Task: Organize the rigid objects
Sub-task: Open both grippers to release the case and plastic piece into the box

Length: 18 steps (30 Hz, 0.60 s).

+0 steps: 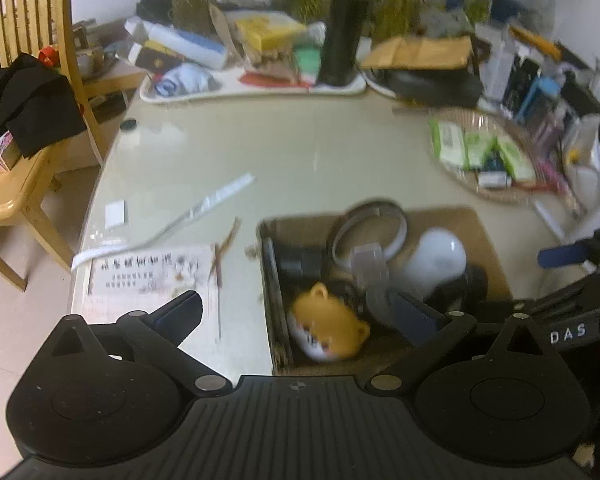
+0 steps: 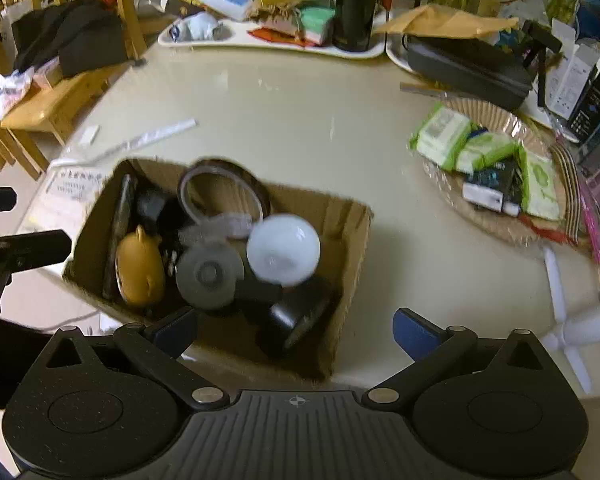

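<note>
Apparently late stage | open brown cardboard box [image 2: 352, 220] at counter's near edge holds yellow bear-shaped case [image 2: 140, 268], white globe [image 2: 283, 249], tape ring [image 2: 224, 188], grey disc [image 2: 209, 274] | left tongs [image 1: 300, 312], right tongs [image 2: 296, 330] both spread, empty | left: scraps beside box, perhaps.

Your left gripper [image 1: 298, 312] and right gripper [image 2: 296, 330] both point steeply downward, jaws spread fully wide, with nothing clamped between the pads.
</note>
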{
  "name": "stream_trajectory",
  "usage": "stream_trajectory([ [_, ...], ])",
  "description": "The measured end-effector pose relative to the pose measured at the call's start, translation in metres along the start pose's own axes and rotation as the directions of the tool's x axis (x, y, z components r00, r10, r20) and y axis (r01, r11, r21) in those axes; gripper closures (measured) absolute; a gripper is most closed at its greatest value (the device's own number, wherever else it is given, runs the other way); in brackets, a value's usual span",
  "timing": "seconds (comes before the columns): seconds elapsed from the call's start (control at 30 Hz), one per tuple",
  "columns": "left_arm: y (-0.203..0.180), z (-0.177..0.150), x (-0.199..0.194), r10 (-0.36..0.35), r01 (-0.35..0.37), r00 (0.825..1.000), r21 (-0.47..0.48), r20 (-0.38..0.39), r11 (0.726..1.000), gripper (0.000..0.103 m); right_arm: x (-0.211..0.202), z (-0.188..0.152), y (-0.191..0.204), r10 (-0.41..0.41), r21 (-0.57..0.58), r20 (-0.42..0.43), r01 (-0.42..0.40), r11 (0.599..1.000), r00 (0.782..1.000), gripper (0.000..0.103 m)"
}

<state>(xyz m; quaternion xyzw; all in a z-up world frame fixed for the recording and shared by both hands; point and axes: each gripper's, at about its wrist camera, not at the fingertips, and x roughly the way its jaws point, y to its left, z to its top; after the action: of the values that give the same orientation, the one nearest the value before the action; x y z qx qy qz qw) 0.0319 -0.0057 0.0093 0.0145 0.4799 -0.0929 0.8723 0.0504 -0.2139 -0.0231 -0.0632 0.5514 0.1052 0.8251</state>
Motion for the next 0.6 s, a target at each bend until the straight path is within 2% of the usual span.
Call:
stream_trajectory([
  [0.3,-0.015,-0.019,0.007,0.052,-0.047,0.995,0.06,-0.089,0.997,0.0,0.008,-0.02,0.005,-0.019,-0.015,-0.078,0.018,1.0,0.997,0.0],
  [0.6,-0.021,-0.022,0.009,0.065,-0.056,0.993,0.093,-0.101,0.994,0.0,0.012,-0.02,0.007,-0.027,-0.035,-0.103,0.024,0.999,0.994,0.0],
])
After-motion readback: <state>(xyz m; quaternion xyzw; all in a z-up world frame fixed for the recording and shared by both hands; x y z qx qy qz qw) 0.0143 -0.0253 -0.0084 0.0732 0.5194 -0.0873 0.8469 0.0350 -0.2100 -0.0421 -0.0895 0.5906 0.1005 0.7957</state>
